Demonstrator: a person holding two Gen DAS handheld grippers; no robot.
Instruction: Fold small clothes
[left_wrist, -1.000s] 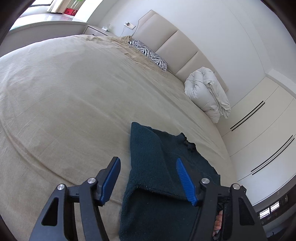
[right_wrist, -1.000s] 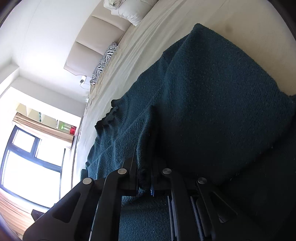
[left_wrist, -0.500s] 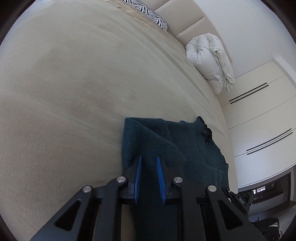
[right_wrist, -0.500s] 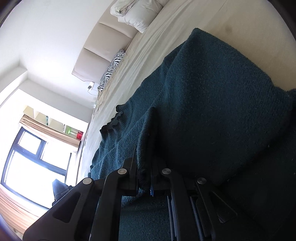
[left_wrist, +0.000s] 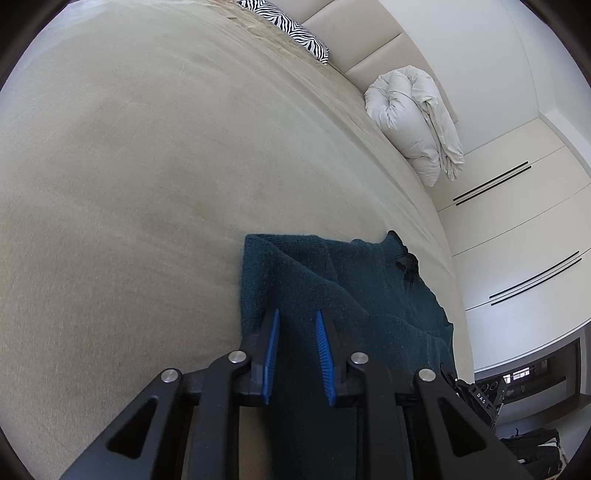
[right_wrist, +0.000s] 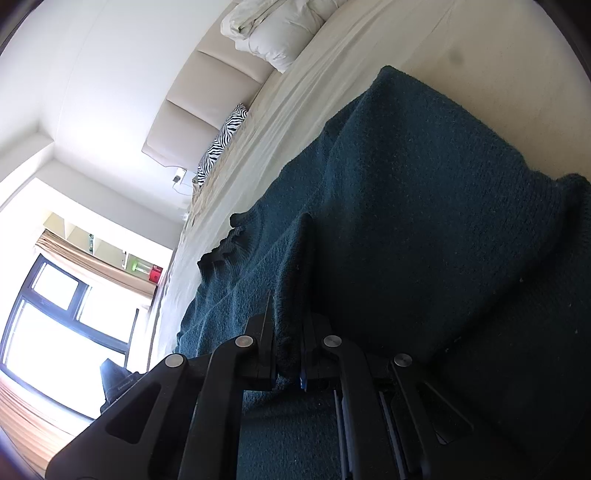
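A dark teal knitted sweater (left_wrist: 373, 295) lies on the beige bed (left_wrist: 147, 166), partly folded over itself. My left gripper (left_wrist: 295, 325) is shut on a raised fold at the sweater's near left edge, its blue pads (left_wrist: 271, 347) pinching the fabric. In the right wrist view the same sweater (right_wrist: 424, 206) fills the frame. My right gripper (right_wrist: 288, 321) is shut on a ridge of the sweater's fabric, with its jaws almost together.
A zebra-print pillow (left_wrist: 291, 31) and a rolled white duvet (left_wrist: 413, 114) lie by the padded headboard (left_wrist: 354, 48). White wardrobe doors (left_wrist: 517, 221) stand past the bed's right edge. A window (right_wrist: 55, 325) shows in the right wrist view.
My left gripper moved forward over the sweater's edge and closed from wide open onto a fold. My right gripper kept its hold; its view shifted slightly.
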